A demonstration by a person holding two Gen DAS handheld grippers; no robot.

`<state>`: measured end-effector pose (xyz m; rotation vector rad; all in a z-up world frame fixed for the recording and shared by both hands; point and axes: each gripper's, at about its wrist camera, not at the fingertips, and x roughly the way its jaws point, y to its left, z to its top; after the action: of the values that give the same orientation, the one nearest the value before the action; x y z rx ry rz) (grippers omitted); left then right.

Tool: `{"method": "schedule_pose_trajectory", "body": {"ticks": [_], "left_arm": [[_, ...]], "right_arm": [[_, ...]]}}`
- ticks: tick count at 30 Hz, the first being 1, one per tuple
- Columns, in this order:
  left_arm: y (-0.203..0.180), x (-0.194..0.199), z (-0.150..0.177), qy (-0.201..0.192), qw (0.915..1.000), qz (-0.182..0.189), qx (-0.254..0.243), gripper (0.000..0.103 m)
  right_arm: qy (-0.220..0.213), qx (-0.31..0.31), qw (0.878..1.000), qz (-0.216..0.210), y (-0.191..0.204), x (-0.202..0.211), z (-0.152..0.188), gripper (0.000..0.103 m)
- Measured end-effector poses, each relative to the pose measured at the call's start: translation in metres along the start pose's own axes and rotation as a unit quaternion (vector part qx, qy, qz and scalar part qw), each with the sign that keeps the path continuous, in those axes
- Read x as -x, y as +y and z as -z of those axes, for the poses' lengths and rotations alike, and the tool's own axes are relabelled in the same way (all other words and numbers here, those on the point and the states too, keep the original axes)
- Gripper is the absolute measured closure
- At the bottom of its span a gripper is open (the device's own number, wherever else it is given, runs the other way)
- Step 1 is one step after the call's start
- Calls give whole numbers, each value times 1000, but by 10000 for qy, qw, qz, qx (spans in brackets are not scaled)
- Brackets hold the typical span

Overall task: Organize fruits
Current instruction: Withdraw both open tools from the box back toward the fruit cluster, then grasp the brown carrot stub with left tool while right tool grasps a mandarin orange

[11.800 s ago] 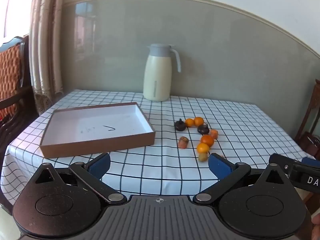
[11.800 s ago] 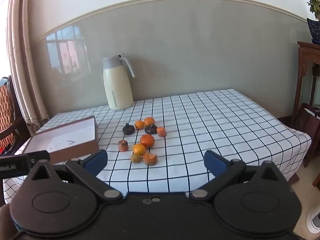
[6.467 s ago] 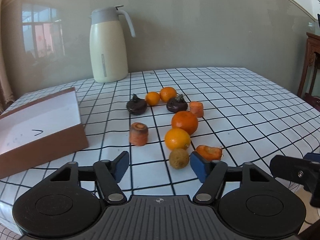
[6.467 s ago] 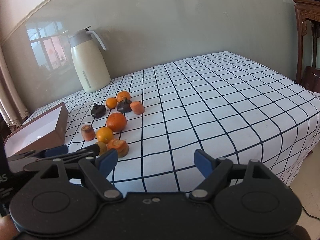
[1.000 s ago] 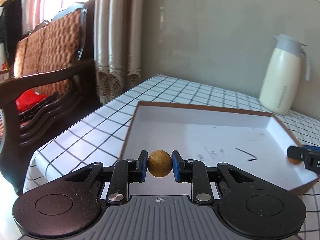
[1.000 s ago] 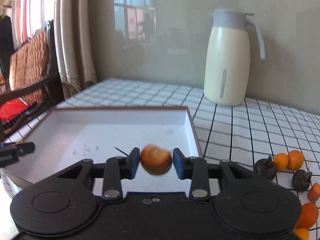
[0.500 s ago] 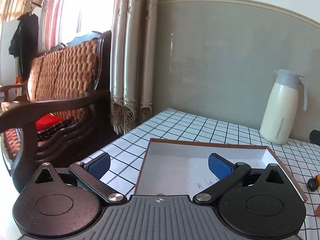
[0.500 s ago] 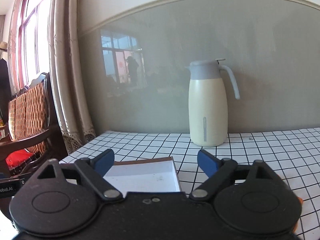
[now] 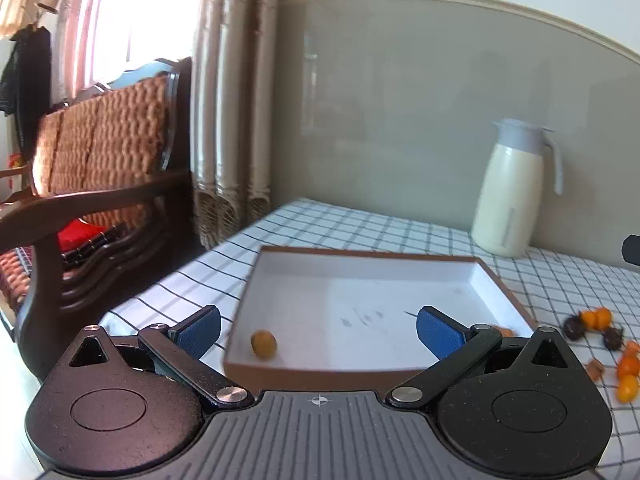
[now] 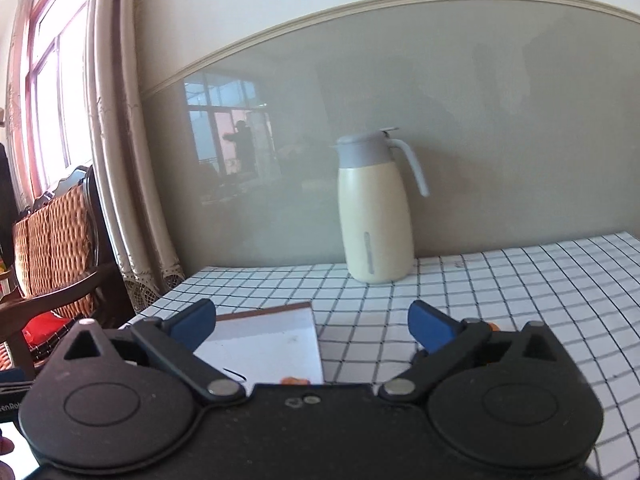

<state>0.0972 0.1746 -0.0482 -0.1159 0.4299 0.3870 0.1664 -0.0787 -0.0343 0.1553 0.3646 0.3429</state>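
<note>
My left gripper [image 9: 318,332] stands open and empty above the near edge of the shallow brown box [image 9: 340,378] with a white floor. A small yellow-brown round fruit [image 9: 263,344] lies in the box's near left corner. An orange piece [image 9: 502,330] shows at the near right corner, half hidden by my finger. Several oranges and dark fruits [image 9: 596,318] lie on the checked cloth to the right. My right gripper [image 10: 312,322] hangs over the box [image 10: 272,344], its jaws opening with nothing between them; the orange piece [image 10: 296,380] peeks above its body.
A cream thermos jug [image 9: 510,192] [image 10: 374,208] stands at the back of the table by the grey wall. A dark wooden chair with a woven back [image 9: 100,184] and curtains are close to the table's left edge.
A second ago each gripper was shut on a fruit over the box. Both have let go, opened wide, and drawn back and upward; the yellow-brown fruit and the orange piece now lie in the box.
</note>
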Motion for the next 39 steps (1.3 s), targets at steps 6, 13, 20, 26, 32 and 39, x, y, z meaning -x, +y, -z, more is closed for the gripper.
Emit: {"method": "schedule_pose_trajectory", "body": {"ticks": [6, 13, 20, 26, 32, 39], "left_arm": [[-23, 18, 9, 94, 9997, 193, -154, 0], [-47, 38, 15, 124, 9985, 448, -303, 0], [-72, 48, 23, 160, 9961, 729, -468, 0], [-94, 45, 33, 221, 9930, 956, -651, 0], [-119, 37, 47, 325, 9888, 1185, -847, 0], [-152, 19, 62, 468, 9819, 1484, -1082, 0]], "right_arm": [[111, -73, 9998, 139, -18, 23, 11, 6], [122, -209, 9994, 251, -34, 45, 23, 6], [59, -136, 9988, 470, -48, 58, 33, 6], [30, -32, 9973, 736, -61, 61, 44, 6], [204, -39, 9944, 1036, -81, 55, 57, 6], [414, -28, 9926, 1137, -98, 41, 70, 17]]}}
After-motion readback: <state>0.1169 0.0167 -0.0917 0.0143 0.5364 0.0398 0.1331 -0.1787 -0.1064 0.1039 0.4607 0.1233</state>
